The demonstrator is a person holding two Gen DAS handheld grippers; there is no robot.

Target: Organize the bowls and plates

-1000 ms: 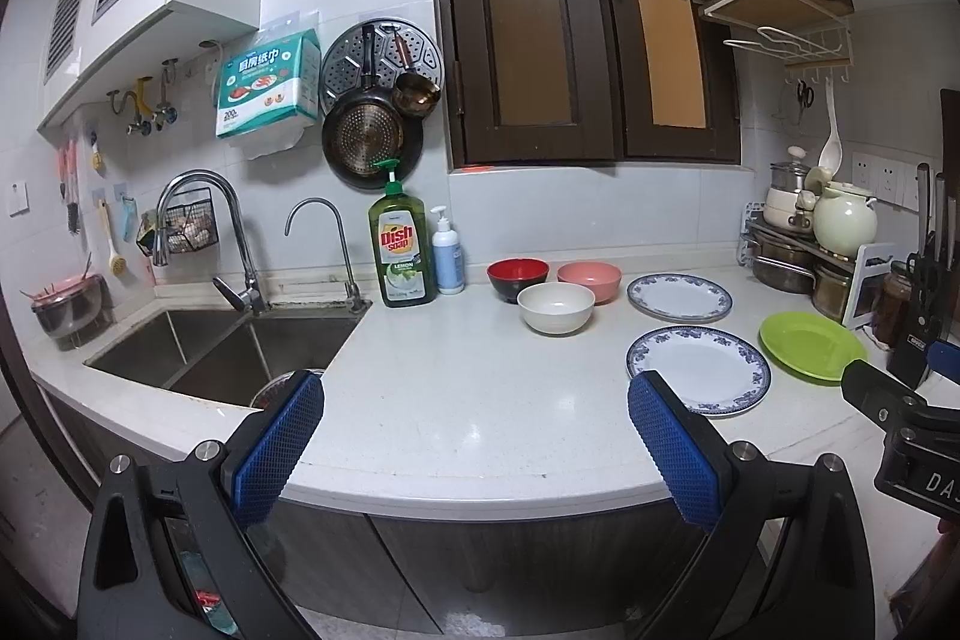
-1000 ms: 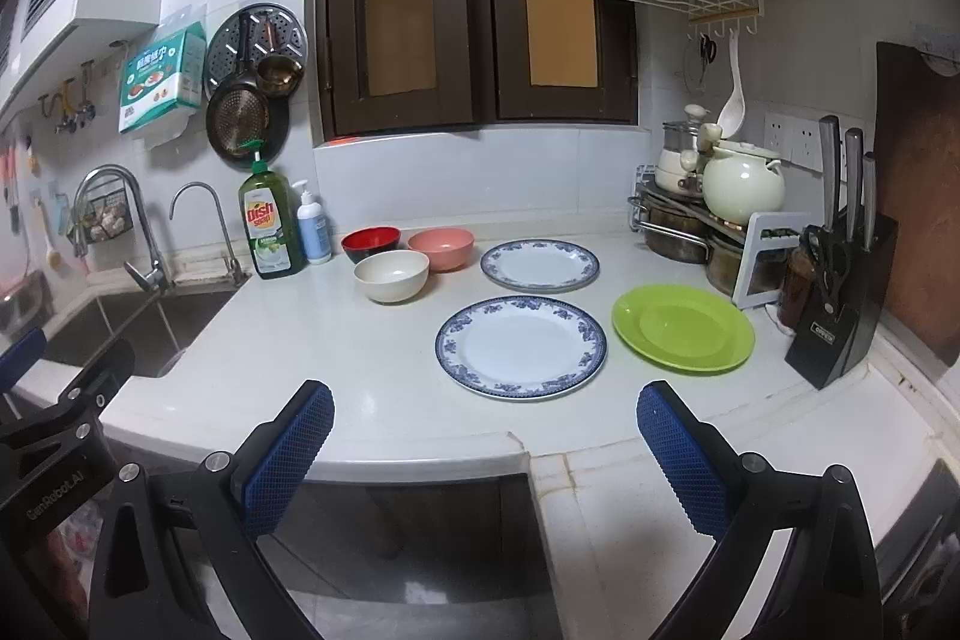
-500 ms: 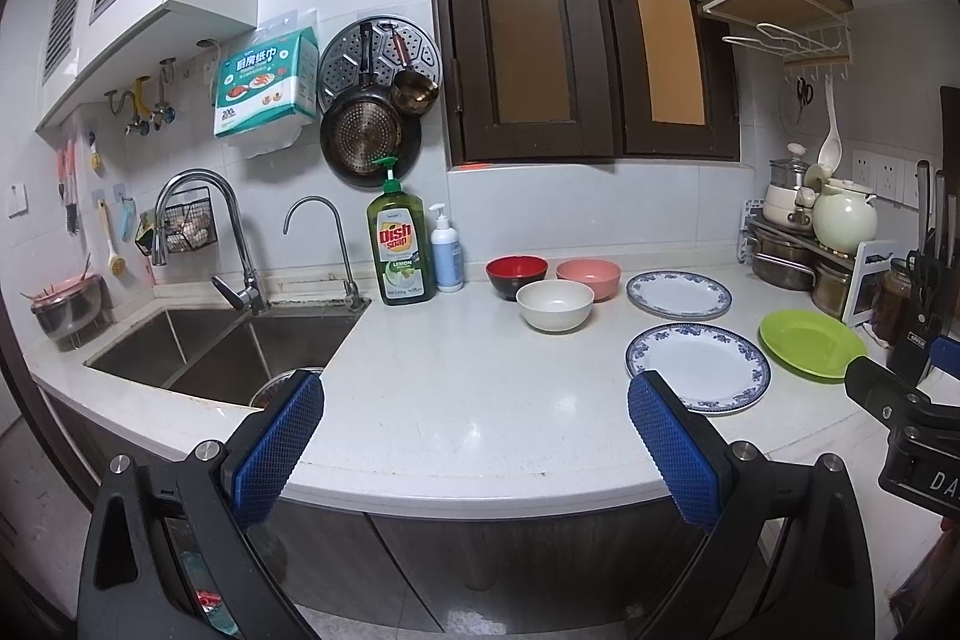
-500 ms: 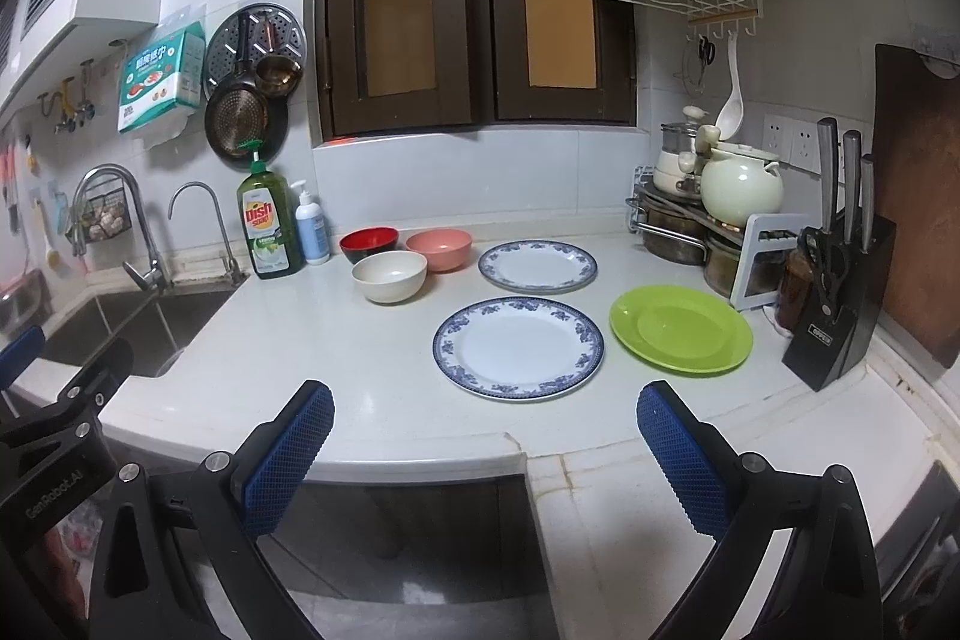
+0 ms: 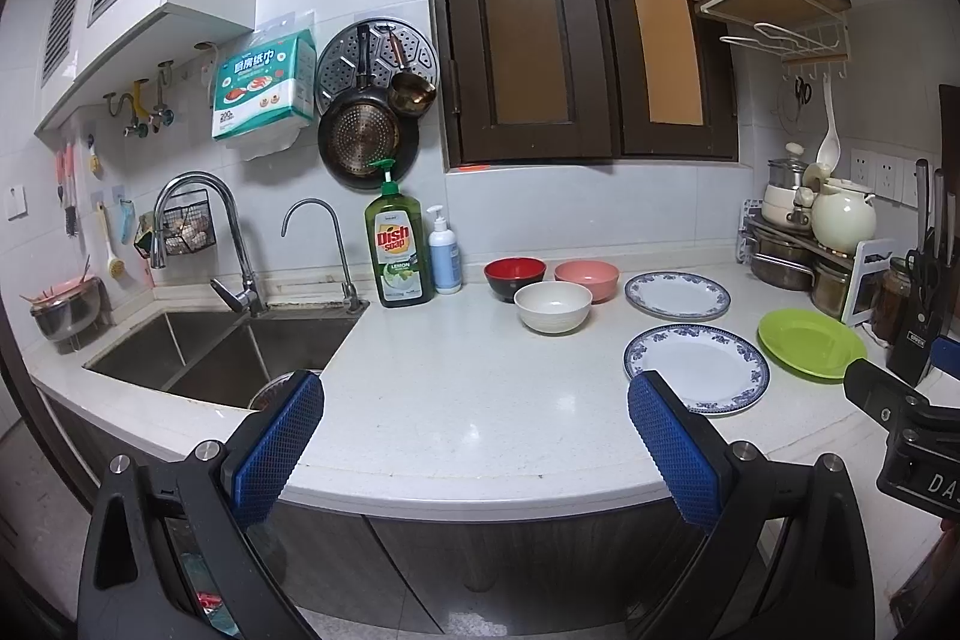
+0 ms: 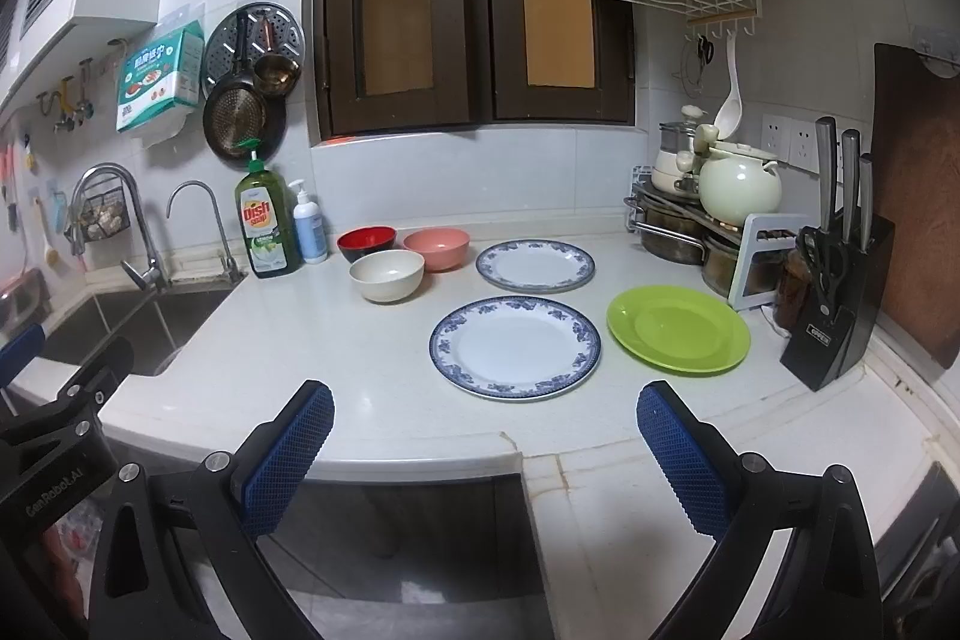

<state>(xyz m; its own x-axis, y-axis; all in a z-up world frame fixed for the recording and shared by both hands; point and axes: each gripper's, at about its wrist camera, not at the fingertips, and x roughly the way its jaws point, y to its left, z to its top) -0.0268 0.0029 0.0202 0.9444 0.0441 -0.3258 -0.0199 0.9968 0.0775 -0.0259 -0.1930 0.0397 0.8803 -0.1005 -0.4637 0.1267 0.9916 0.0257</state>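
Right wrist view gives us the clearest look at the dishes. Straight ahead between our right gripper (image 6: 486, 436) fingers lies a large white plate with a blue floral rim (image 6: 515, 346), flat on the white speckled countertop (image 6: 312, 340). Beyond it sits a second blue-rimmed white plate (image 6: 535, 266); just past the right finger lies a glossy lime-green plate (image 6: 678, 328). Left of the far plate three bowls cluster close together: a cream bowl (image 6: 387, 275), a salmon-pink bowl (image 6: 436, 248) and a red-lined black bowl (image 6: 366, 242). Our right gripper's jaws stand wide apart, holding nothing. Our left gripper (image 5: 474, 430) is likewise spread wide and empty, the cream bowl ahead between its fingers. Compared with half a second earlier, we see only a slight drift in framing; no dish has moved.
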